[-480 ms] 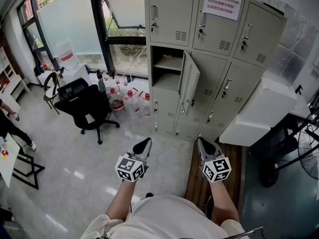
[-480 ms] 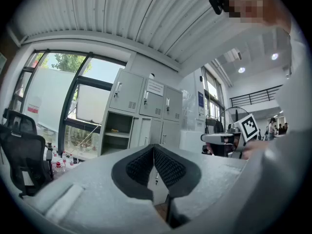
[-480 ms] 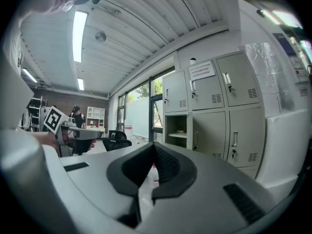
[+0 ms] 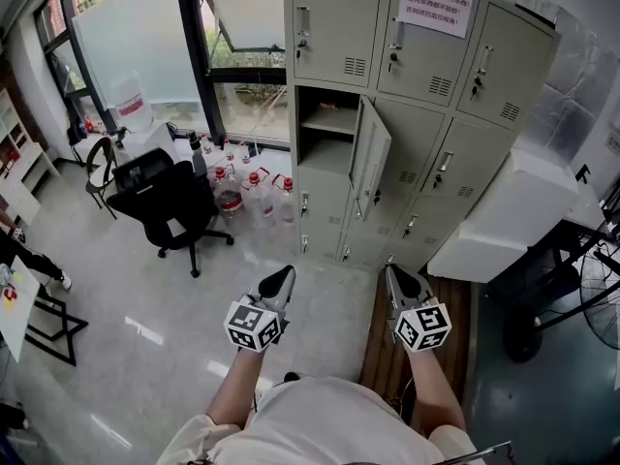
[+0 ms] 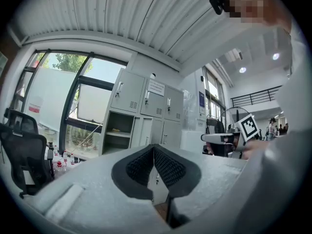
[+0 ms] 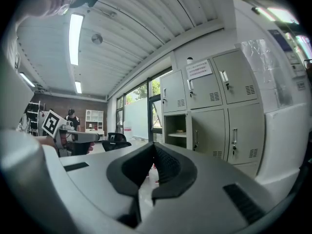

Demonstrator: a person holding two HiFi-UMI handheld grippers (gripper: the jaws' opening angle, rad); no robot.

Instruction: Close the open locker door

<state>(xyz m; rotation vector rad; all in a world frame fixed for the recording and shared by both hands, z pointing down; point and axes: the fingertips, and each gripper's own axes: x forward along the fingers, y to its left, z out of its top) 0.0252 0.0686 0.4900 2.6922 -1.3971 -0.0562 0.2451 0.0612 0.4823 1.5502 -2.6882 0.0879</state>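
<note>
A grey bank of lockers [image 4: 417, 105] stands ahead against the wall. One middle-row door [image 4: 370, 158] hangs open, swung out to the right of its empty compartment [image 4: 325, 134], which has a shelf inside. My left gripper [image 4: 283, 278] and right gripper [image 4: 391, 276] are held level side by side, well short of the lockers, both shut with nothing between the jaws. The open compartment [image 5: 116, 130] shows in the left gripper view beyond the shut left gripper [image 5: 154, 150]. It also appears as an open compartment [image 6: 176, 129] beyond the right gripper [image 6: 154, 147].
A black office chair [image 4: 165, 206] stands at left on the glossy floor. Several water bottles [image 4: 254, 194] crowd the floor by the window beside the lockers. A white wrapped appliance [image 4: 513, 216] sits at right. Wooden boards [image 4: 383, 352] lie under my right arm.
The view has shifted very slightly toward the lockers; both grippers keep their places and stay shut. The locker door has not moved.
</note>
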